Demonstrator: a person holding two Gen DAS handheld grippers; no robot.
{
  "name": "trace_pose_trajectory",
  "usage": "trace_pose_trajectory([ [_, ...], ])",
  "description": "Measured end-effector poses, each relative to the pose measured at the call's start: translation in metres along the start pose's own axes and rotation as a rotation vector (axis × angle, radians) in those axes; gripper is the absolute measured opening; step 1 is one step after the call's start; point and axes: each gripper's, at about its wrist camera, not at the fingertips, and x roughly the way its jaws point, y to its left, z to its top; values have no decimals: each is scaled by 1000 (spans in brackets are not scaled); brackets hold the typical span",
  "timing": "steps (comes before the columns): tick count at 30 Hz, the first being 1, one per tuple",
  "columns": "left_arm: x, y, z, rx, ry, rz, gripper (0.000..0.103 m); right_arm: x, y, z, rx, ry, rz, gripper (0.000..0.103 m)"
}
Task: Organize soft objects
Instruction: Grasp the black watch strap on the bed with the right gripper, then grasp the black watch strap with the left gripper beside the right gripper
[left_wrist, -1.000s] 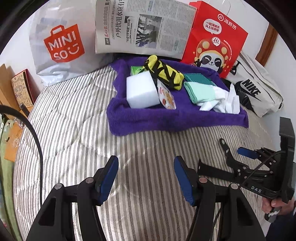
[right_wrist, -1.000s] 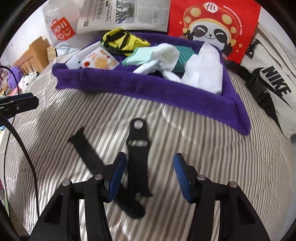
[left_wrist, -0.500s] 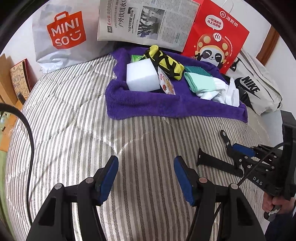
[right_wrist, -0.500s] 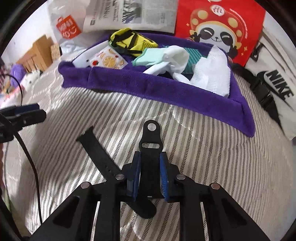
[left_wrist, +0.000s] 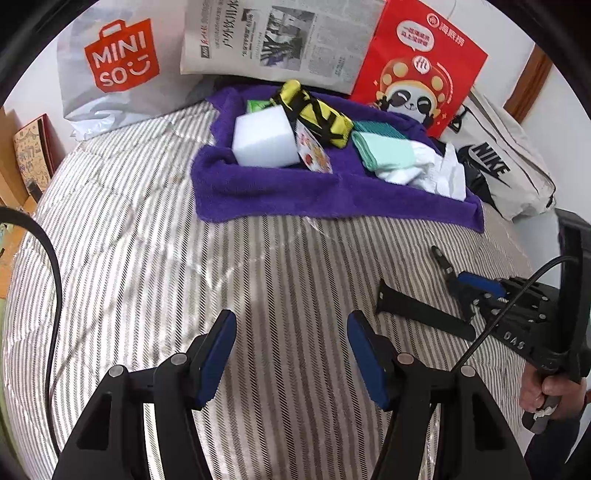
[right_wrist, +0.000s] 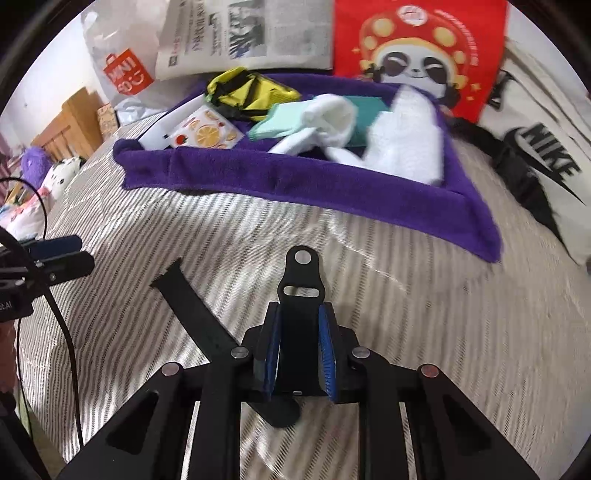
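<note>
Black watch strap (right_wrist: 300, 328), V-shaped, metal stud at tip, pinched by right gripper (right_wrist: 300, 349).

— From my right wrist view, the flat black rubber watch strap (right_wrist: 300, 295) vanishes between the blue pads; I can't see its lower stretch.

— My left view cuts off the person's hand (left_wrist: 554, 397) at the edge. The folded grey newspaper (left_wrist: 280, 40) print is too small to read.
</note>
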Motion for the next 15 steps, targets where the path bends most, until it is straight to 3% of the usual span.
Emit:
trace_pose_trajectory([
  [5,9,-24,1,17,22,-17,60,-19,-18,-13,36,-22,-28,21],
  [10,25,-49,6,-35,54,-34,60,-43,-42,-28,73,-50,-64,21],
  [15,42,-80,7,-25,92,9,61,-57,-61,-42,117,-75,-42,21],
])
